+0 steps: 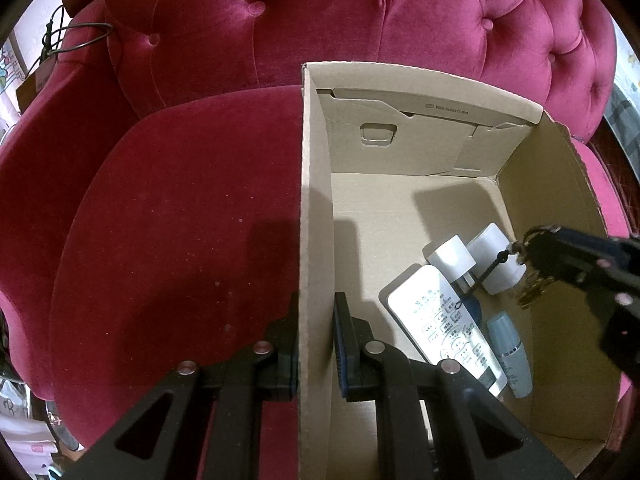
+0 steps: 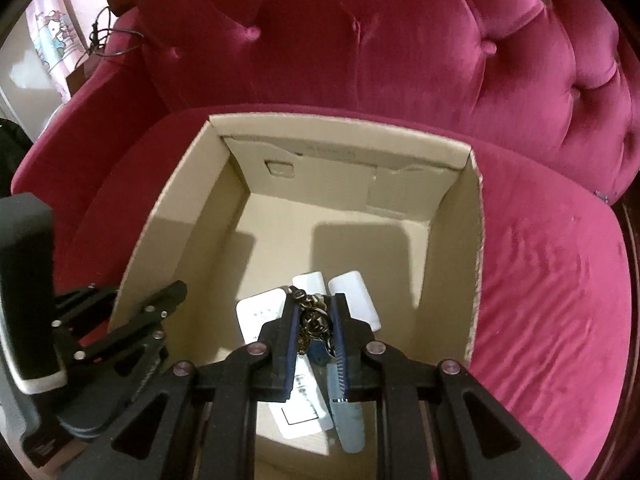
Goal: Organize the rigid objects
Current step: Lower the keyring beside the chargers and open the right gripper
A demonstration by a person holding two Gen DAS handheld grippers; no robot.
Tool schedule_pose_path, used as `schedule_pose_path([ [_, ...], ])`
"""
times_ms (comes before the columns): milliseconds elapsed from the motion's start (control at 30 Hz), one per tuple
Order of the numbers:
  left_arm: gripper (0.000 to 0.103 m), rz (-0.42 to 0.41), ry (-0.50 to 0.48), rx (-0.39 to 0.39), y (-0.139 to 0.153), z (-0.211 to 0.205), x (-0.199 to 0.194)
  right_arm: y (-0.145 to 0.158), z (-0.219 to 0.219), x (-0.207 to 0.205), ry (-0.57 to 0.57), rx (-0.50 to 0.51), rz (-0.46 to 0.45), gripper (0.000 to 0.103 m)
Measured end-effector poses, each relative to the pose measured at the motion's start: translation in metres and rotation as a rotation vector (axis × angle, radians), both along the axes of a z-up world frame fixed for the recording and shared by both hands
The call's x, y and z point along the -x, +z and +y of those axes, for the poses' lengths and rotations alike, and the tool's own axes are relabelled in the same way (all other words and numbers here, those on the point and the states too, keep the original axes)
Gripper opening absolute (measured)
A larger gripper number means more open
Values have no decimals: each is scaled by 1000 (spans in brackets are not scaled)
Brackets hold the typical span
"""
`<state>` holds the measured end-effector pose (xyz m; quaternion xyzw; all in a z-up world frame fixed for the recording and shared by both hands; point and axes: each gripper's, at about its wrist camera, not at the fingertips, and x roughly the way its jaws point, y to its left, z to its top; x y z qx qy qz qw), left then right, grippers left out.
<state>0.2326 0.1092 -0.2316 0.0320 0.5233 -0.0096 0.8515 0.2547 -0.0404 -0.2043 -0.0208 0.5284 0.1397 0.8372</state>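
Observation:
An open cardboard box (image 1: 316, 184) stands on a magenta velvet seat. My left gripper (image 1: 316, 308) is shut on its left wall, one finger inside and one outside. In the box's near right corner lie a white remote control (image 1: 440, 320), two white-capped bottles (image 1: 452, 258) and a pale blue bottle (image 1: 512, 356). My right gripper (image 2: 315, 308) hangs just above them, shut on a bunch of keys (image 2: 314, 322) with a dark strap. From the left wrist view, the keys (image 1: 528, 292) dangle from the right gripper (image 1: 524, 260) over the bottles.
The tufted chair back (image 1: 320, 20) rises behind the box, and bare seat cushion (image 1: 180, 220) spreads to the left of it. The far half of the box floor (image 2: 280, 220) is bare. A black cable (image 1: 76, 36) lies over the left armrest.

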Motion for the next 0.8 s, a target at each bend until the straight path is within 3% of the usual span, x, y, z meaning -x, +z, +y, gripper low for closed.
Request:
schedule_pose_path([
  [267,15,0,0,1,0,0,0,-23,1,-5,-17,3,62,16],
  [667,15,0,0,-1,0,-1,0,-32,2,-5,-31,1,73,17],
  [733,15,0,0,-1,0,0,0,-29,2,-5,-32,3,62,33],
  [800,15,0,0,0,0,-1,0,-25,1,-3,-36,-6,51,43],
])
